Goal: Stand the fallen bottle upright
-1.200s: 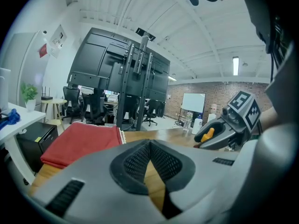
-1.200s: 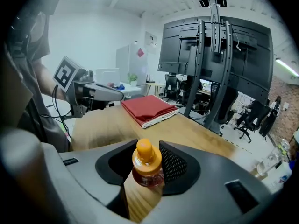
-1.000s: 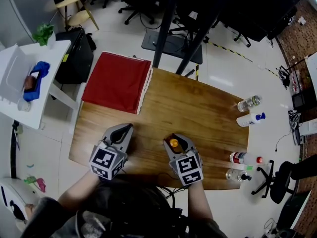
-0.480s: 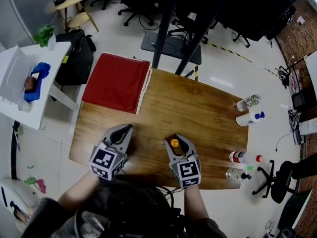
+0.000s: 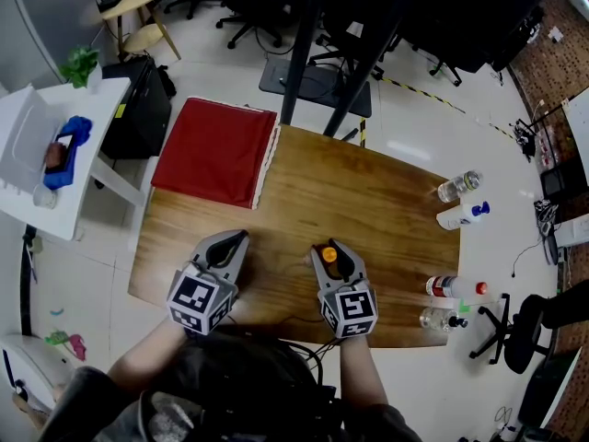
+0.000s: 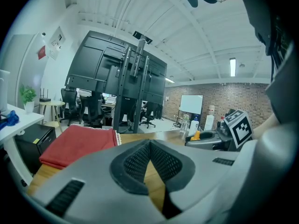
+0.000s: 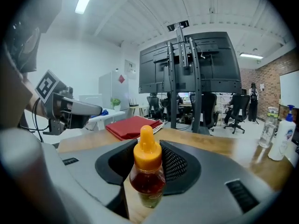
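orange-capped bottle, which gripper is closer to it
Right. The right gripper grips the orange-capped bottle between its jaws; the left gripper sits apart on its left, shut and empty.

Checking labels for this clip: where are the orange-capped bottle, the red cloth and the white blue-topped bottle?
orange-capped bottle (image 7: 147, 174): right gripper view, on its amber body.
red cloth (image 5: 216, 152): head view, middle of the cloth.
white blue-topped bottle (image 5: 456, 219): head view, on its white body.

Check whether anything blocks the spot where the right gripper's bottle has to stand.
Nothing visible does. The bottle sits upright between the jaws of the right gripper, with only bare table around it. The red cloth lies at the far left corner and the other bottles at the right edge, all well clear.
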Available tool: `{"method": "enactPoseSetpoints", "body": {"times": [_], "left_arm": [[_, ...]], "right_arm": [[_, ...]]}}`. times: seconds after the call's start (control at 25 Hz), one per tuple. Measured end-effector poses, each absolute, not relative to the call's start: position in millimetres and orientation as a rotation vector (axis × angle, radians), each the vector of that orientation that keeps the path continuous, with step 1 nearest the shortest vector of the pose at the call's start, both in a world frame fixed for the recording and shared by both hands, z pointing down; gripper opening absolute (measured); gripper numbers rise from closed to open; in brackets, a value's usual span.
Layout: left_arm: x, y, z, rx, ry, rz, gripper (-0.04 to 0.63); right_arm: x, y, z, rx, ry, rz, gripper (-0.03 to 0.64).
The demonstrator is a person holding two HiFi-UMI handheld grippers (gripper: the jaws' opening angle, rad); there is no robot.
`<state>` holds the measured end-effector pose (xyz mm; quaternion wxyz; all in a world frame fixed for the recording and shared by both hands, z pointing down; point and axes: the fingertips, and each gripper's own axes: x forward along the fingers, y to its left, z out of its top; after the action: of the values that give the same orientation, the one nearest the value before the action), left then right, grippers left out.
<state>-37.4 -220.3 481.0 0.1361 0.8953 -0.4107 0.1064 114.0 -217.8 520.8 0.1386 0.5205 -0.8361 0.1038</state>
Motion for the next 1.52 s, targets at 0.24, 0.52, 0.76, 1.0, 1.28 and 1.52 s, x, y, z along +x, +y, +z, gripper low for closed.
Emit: {"method": "enactPoseSetpoints", "body": {"times": [0.24, 0.52, 0.76, 1.0, 1.28, 1.52], "left_arm": [[-40, -218, 478, 2.592, -1.196, 0.298, 0.034], [-41, -211, 477, 2.599, -1.187, 0.293, 0.034], [-42, -206, 474, 2.602, -1.185, 0.299, 0.034], [-42, -199, 468, 2.613, -1.182, 0.290, 0.034], [-40, -189, 460, 2.633, -1.178, 0.276, 0.034], [-38, -182, 453, 2.641, -1.174, 0.254, 0.034]], "right_arm": [[114, -218, 522, 1.530, -2.416, 0.268, 0.172], [111, -213, 526, 1.525, -2.454, 0.338, 0.217], [112, -211, 518, 1.550, -2.462, 0.306, 0.398], [114, -201, 505, 1.588, -2.466, 0.275, 0.407], [107, -178, 463, 1.589, -2.496, 0.095, 0.407], [103, -162, 419, 1.648, -2.538, -0.021, 0.364]]}}
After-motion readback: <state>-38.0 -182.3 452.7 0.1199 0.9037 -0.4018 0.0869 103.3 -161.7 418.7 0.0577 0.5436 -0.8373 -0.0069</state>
